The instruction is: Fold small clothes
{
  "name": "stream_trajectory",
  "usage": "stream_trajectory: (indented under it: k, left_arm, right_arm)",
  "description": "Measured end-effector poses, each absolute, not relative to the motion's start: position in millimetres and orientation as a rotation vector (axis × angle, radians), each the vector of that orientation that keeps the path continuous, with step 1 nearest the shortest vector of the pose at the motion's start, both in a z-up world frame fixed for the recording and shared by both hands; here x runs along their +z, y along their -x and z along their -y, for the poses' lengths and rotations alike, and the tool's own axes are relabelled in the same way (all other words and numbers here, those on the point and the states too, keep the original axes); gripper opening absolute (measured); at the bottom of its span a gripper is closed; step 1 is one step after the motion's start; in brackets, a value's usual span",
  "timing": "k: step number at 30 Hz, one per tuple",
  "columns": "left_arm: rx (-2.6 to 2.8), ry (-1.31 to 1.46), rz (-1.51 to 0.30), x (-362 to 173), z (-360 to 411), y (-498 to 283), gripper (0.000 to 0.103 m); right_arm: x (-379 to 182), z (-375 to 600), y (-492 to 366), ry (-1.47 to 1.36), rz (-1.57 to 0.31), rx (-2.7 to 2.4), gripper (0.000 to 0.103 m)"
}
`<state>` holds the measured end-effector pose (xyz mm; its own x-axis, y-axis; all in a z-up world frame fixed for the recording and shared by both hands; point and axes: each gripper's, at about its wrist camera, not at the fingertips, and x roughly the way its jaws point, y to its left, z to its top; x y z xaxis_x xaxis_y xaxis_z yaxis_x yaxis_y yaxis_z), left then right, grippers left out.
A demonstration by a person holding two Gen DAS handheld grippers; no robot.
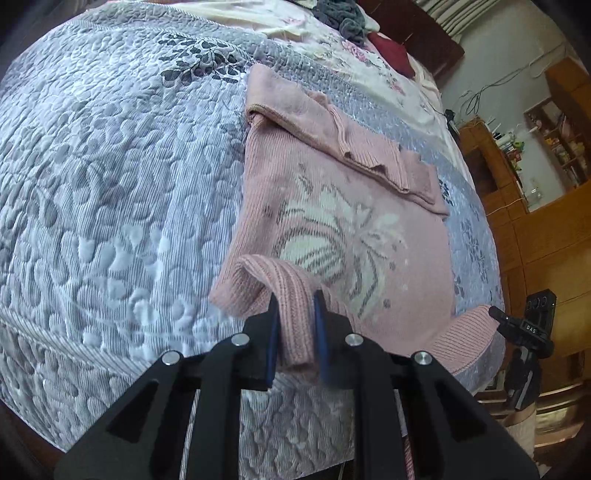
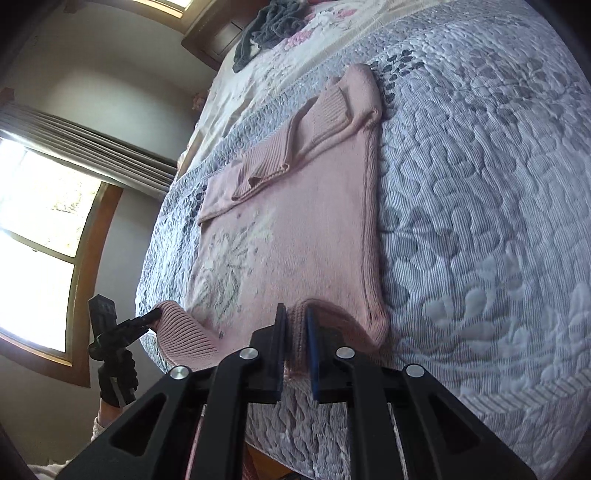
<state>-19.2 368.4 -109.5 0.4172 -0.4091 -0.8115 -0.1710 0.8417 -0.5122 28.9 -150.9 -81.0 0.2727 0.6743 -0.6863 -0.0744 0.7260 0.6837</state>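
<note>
A pink knitted sweater [image 1: 332, 206] with a white and grey pattern lies flat on the grey quilted bed, its sleeves [image 1: 343, 136] folded across the chest. My left gripper [image 1: 295, 299] is shut on the ribbed hem at one bottom corner, lifting a loop of it. My right gripper [image 2: 295, 314] is shut on the hem at the other bottom corner of the sweater [image 2: 295, 229]. Each gripper shows in the other's view: the right gripper [image 1: 496, 314] holds the far hem corner, and the left gripper [image 2: 153, 315] pinches its raised corner.
The grey quilt [image 1: 110, 184] covers the bed, with a floral sheet [image 1: 369, 55] and a dark grey garment [image 2: 269, 26] near the headboard. Wooden shelves [image 1: 546, 147] stand beyond the bed's side. A window with curtains [image 2: 44, 221] is on the other side.
</note>
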Motion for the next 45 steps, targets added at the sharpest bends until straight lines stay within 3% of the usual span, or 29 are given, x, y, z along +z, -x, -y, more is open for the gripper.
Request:
stream_trajectory:
  k: [15,20,23,24,28,32,34,42,45]
  left_arm:
    - [-0.057,0.703,-1.198,-157.6,-392.5,-69.0,0.017]
    - [-0.05,0.731,-1.208,-159.9,-397.5,-74.4,0.024]
    - [-0.052,0.754,-1.185,-150.7,-403.8,-69.7,0.035]
    - [-0.041,0.742,-1.173,-145.4,-406.1,-67.4,0.043]
    - [-0.044,0.729,-1.123,-126.8,-414.0,-57.0,0.045]
    - [-0.034,0.595,-1.12,-114.2,-407.0,-54.3,0.053]
    - [-0.042,0.52,-1.128,-111.8,-400.0,-56.4,0.056]
    - [-0.11,0.274,-1.162,-118.4,-367.6,-72.7,0.064]
    - [-0.119,0.2,-1.189,-127.3,-356.5,-82.5,0.064]
  right_arm:
    - [-141.5,151.2,-125.2,-0.682,-1.329,0.445,0.011]
    - [-141.0,154.2,-133.5,-0.663,-1.328,0.412,0.032]
    - [-132.9,163.4,-131.6,-0.659,-1.307,0.408,0.032]
    - [-129.3,165.7,-129.5,-0.649,-1.3,0.407,0.032]
    - [-111.0,165.6,-119.9,-0.574,-1.269,0.425,0.034]
    - [-94.9,147.3,-117.0,-0.448,-1.247,0.453,0.047]
    - [-90.3,134.5,-117.7,-0.377,-1.243,0.464,0.048]
    - [-97.9,96.6,-122.8,-0.211,-1.265,0.513,0.053]
    - [-102.6,89.7,-126.0,-0.182,-1.265,0.515,0.061]
